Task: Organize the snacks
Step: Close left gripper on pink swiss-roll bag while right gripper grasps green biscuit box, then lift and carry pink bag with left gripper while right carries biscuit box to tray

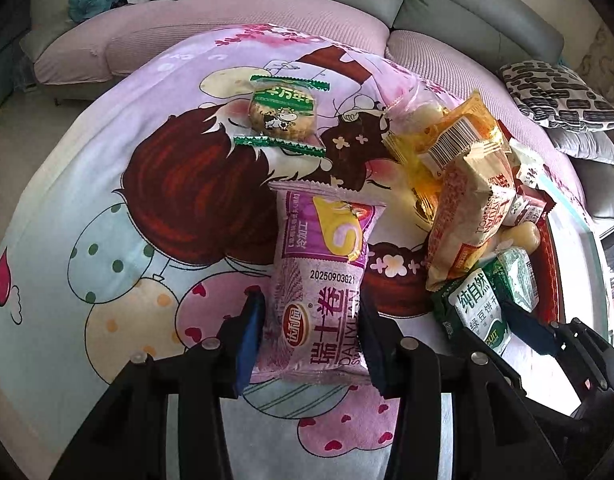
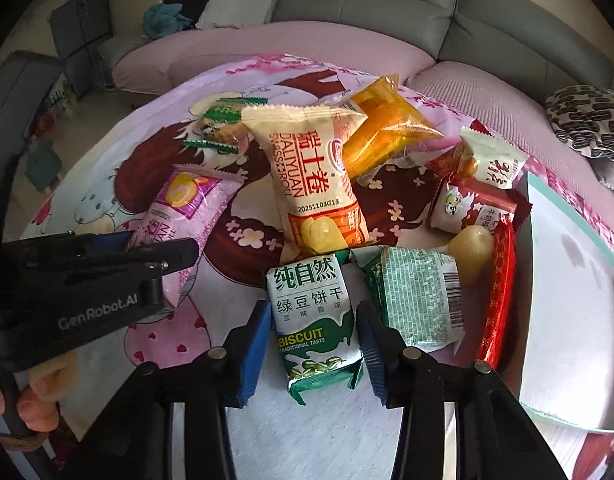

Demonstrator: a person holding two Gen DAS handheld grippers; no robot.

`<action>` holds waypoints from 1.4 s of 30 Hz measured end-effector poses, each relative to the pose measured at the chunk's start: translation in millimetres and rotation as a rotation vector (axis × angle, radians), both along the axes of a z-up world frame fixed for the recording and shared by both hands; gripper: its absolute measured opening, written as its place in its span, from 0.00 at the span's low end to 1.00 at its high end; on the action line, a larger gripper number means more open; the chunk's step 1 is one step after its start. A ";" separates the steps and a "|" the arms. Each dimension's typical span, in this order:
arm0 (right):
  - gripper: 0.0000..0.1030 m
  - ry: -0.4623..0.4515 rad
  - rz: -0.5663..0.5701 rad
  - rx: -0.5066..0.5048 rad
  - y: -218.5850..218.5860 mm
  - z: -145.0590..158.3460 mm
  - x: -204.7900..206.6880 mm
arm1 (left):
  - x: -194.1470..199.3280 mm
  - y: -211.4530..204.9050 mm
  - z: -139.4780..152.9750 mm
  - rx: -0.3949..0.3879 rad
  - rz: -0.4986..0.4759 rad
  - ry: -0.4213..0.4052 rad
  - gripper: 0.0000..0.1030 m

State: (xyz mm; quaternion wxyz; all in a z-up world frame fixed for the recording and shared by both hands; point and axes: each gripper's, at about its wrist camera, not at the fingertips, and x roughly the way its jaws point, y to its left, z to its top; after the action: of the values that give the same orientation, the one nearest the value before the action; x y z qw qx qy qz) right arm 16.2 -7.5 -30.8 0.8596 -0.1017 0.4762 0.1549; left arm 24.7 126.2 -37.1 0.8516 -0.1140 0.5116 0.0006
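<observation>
A purple Swiss-roll pack [image 1: 323,272] sits lengthwise between the blue pads of my left gripper [image 1: 311,340], which is shut on its lower half. My right gripper [image 2: 315,344] grips a green-and-white biscuit pack [image 2: 313,312], with both pads against its sides. That pack lies at the near edge of a snack pile: a cream-and-orange Swiss-roll pack [image 2: 315,184], a yellow-orange pack [image 2: 383,136] and a second green pack [image 2: 415,300] lying back side up. A round cookie in a green-edged wrapper [image 1: 283,114] lies alone farther back.
Everything rests on a cartoon-print cloth [image 1: 107,200]. A red-and-white pack [image 2: 471,204], a white pack [image 2: 495,164], a pale candy [image 2: 471,252] and a long red pack [image 2: 501,292] lie at right beside a teal-edged white board [image 2: 567,300]. A grey sofa [image 2: 387,0] stands behind.
</observation>
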 end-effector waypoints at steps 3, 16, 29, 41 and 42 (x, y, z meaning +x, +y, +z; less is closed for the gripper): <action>0.45 0.016 -0.050 0.020 -4.1 -2.1 -0.3 | 0.0 -1.7 -0.6 0.012 -0.008 0.001 0.47; 0.45 0.011 -0.165 0.006 2.8 -5.9 3.0 | 1.5 -5.9 -3.1 0.041 -0.015 0.006 0.47; 0.42 0.012 -0.192 0.015 10.3 -6.4 8.1 | 0.6 1.1 0.2 0.011 0.004 -0.008 0.42; 0.41 -0.020 -0.227 0.107 -13.8 19.2 -22.9 | -12.7 -4.8 26.9 0.037 0.001 -0.073 0.41; 0.41 -0.029 -0.229 0.117 -16.6 23.9 -26.0 | -14.2 -5.3 31.5 0.042 0.002 -0.084 0.41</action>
State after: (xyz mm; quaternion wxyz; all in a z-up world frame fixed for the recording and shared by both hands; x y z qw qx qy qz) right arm -9.8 -24.1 -6.9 0.8830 0.0015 0.4622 0.0818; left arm 10.5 120.9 -5.6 0.8746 -0.0965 0.4750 0.0072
